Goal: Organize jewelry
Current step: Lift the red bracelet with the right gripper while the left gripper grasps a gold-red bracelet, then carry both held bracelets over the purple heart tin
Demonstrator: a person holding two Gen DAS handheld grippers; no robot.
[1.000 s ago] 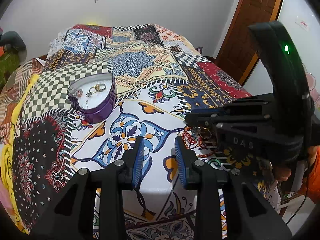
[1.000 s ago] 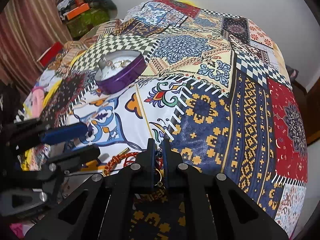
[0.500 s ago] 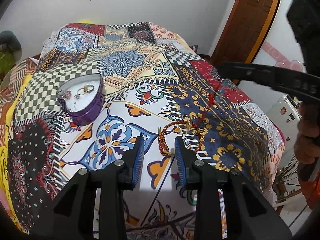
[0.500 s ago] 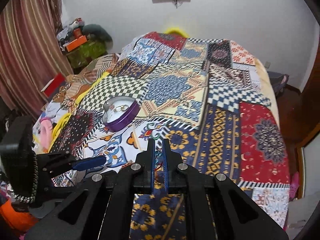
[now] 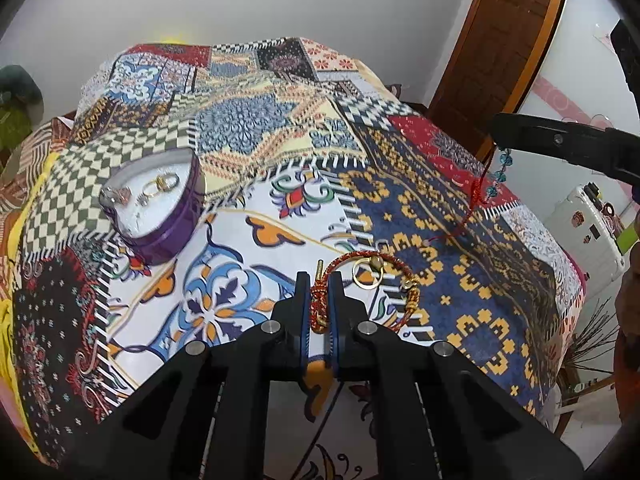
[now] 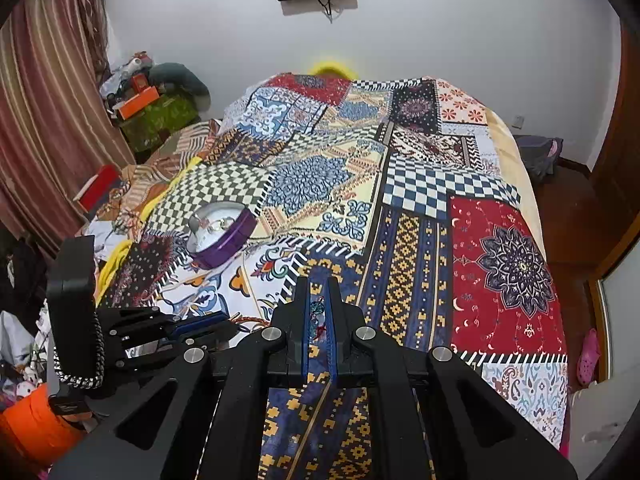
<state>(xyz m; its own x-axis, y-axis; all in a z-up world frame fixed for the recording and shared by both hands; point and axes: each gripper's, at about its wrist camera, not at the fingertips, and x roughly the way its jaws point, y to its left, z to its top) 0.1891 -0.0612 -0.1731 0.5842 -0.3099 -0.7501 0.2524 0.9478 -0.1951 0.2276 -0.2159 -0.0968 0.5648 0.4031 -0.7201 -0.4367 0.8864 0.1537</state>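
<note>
At lower centre of the left wrist view, the left gripper [image 5: 319, 308] is covering the braided red-and-gold bracelet [image 5: 362, 258] where its fingers pinch the cord. At the right edge, the frame is cutting off the right gripper [image 5: 560, 146], leaving the top of the teal-beaded red string [image 5: 478, 190] hidden. In the purple tin [image 5: 176, 228], upper left, the small pieces [image 5: 160, 186] are showing too tiny to identify.

Both views are bright and evenly lit, with soft indoor light and only weak shadows. The fisheye lens bends the wall [image 6: 440, 40] and door [image 5: 504, 48] strongly; corners go black. The centre is sharp, the edges slightly soft.
</note>
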